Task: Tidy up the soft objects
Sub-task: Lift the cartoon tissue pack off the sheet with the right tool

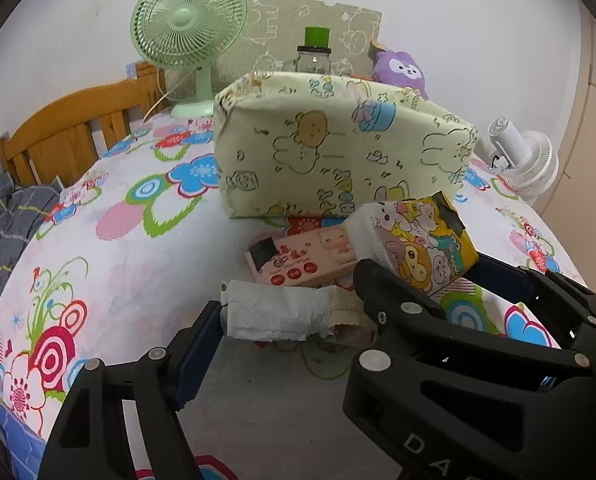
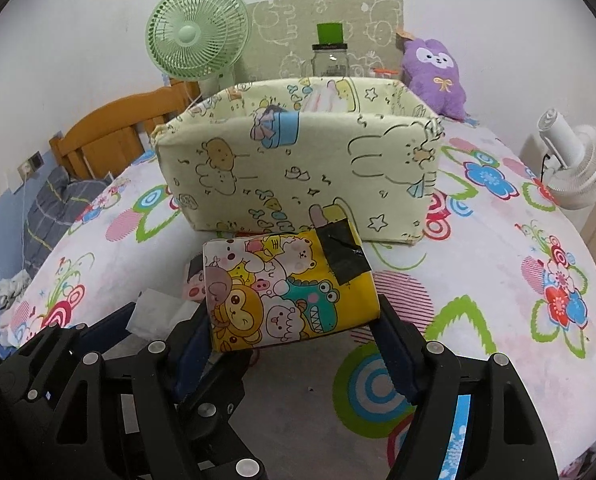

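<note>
Presently, the right tongs (image 2: pixel 293 312) grip a yellow cartoon-printed tissue pack (image 2: pixel 285 292) from both sides, its blue pads pressed against the pack's short ends; the pack is lifted clear of the bed (image 2: pixel 498 280) and sits just in front of the fabric storage bin (image 2: pixel 298 168). A strip of black tape (image 2: pixel 344 256) crosses the pack's upper right corner.

The left tongs (image 1: pixel 285 312) stand partly spread around a white paper roll (image 1: pixel 277 314) lying on the bedspread. The left pad touches the roll's end; the right finger is hidden behind the right tongs' arm, so contact on that side cannot be confirmed. No firm grip is evident.

A pink tissue pack (image 1: pixel 302 258) lies flat on the bed between the roll and the bin, with black tape at its left end. Crumpled beige paper (image 1: pixel 348 318) lies against the roll's right end.

The bin stands upright and open-topped; the right wrist view shows a light item inside, unidentified. Behind it stand a green fan (image 2: pixel 197 36), a glass jar (image 2: pixel 330 60) and a purple plush (image 2: pixel 434 76). A white fan (image 2: pixel 578 164) stands at the right.
</note>
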### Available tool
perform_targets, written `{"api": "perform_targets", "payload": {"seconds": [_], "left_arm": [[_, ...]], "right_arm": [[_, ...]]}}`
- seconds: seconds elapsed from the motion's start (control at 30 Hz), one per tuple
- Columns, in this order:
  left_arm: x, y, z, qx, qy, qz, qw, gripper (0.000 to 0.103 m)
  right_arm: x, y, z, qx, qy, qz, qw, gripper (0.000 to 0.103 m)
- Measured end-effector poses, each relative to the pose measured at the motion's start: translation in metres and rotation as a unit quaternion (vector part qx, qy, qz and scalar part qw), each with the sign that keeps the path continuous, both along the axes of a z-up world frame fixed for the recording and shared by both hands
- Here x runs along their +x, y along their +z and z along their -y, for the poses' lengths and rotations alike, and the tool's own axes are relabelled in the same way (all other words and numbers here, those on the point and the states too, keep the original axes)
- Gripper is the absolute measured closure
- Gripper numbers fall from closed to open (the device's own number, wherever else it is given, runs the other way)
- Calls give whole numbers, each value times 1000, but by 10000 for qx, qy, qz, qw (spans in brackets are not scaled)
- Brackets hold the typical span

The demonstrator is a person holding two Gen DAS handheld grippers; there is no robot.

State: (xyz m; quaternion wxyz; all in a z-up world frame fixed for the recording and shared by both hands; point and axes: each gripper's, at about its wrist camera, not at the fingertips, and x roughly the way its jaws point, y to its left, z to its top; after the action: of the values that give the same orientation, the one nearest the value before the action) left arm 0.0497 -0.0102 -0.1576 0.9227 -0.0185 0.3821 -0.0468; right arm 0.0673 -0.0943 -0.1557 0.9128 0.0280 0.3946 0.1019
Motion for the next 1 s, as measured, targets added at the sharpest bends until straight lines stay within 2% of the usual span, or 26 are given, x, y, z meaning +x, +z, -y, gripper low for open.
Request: {"api": "perform_targets", "payload": {"seconds": [0.53, 1.0], "left_arm": [[-6, 40, 16, -4, -131, 431, 9990, 23], [-13, 86, 24, 84, -201, 833, 9963, 23]], "right_arm": [[-9, 43, 21, 106, -198, 410, 9989, 26], [-18, 88, 32, 261, -326, 798, 9959, 26]]}}
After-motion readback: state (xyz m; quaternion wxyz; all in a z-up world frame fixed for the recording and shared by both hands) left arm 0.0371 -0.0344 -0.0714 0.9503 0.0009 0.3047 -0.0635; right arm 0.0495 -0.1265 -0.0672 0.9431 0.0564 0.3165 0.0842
